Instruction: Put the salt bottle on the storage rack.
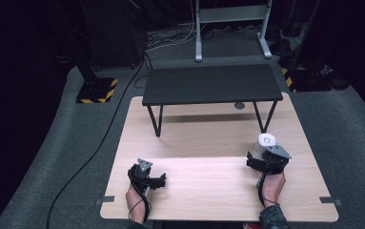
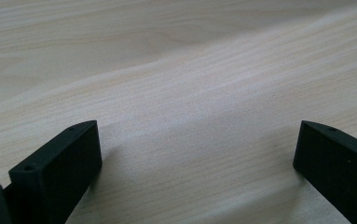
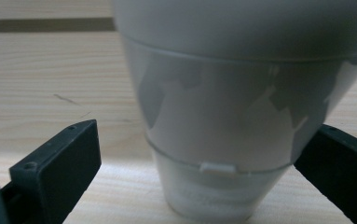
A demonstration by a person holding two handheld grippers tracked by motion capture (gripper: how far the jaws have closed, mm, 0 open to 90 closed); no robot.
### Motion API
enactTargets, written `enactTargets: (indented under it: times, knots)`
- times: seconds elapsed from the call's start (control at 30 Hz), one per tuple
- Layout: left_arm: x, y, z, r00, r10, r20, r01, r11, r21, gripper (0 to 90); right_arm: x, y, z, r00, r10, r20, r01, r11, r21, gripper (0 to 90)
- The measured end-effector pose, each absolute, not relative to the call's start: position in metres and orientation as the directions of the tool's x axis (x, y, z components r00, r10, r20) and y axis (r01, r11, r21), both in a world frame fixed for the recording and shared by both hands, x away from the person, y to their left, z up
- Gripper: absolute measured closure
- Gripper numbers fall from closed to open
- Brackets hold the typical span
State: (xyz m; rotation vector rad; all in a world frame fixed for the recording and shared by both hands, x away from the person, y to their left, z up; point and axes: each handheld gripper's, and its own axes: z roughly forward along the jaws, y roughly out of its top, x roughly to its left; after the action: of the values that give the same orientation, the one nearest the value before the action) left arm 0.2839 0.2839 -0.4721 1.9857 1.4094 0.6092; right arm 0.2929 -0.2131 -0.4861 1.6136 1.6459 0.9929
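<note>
Room: dark studio, grey carpet floor (image 1: pixel 347 124), cables, a hazard-striped stand base (image 1: pixel 96 90) at far left.
Surface: light wood table (image 1: pixel 208 186), pale grain, a small black shelf on thin legs (image 1: pixel 212 84) standing at its far half.
Left hand: (image 1: pixel 135 200) comes in from the bottom edge and holds the left gripper (image 2: pixel 197 158) low over the near-left part of the table.
Left gripper state: jaws spread wide, bare wood between them, nothing held.
Right gripper: (image 3: pixel 199 161) near the right edge of the table, held by the right hand (image 1: pixel 271 188).
Right gripper state: jaws wide apart, one on each side of the cup; right jaw at or against the cup wall, contact unclear; left jaw clear of it.
Cup: white lidded plastic cup (image 3: pixel 227 116), upright on the table, between the right gripper's jaws; in the high view its lid (image 1: pixel 267 140) is just ahead of that gripper.
</note>
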Motion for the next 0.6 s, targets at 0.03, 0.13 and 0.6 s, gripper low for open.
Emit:
enactTargets:
  times: [0.03,0.13,0.6]
  knots:
    - [0.284,0.284,-0.472,0.324,0.946,0.016,0.659,-0.238,0.713,0.4,0.294,-0.213,-0.487,-0.054,0.996,0.072,0.527,-0.033,0.849,0.0]
    - [0.284,0.284,-0.472,0.325,0.946,0.016,0.659,-0.238,0.713,0.4,0.298,-0.212,-0.488,-0.047,0.996,0.071,0.526,-0.036,0.85,6.5]
    - [0.284,0.284,-0.472,0.325,0.946,0.016,0.659,-0.239,0.714,0.4,0.293,-0.204,-0.493,-0.015,0.999,0.033,0.493,-0.021,0.87,29.4]
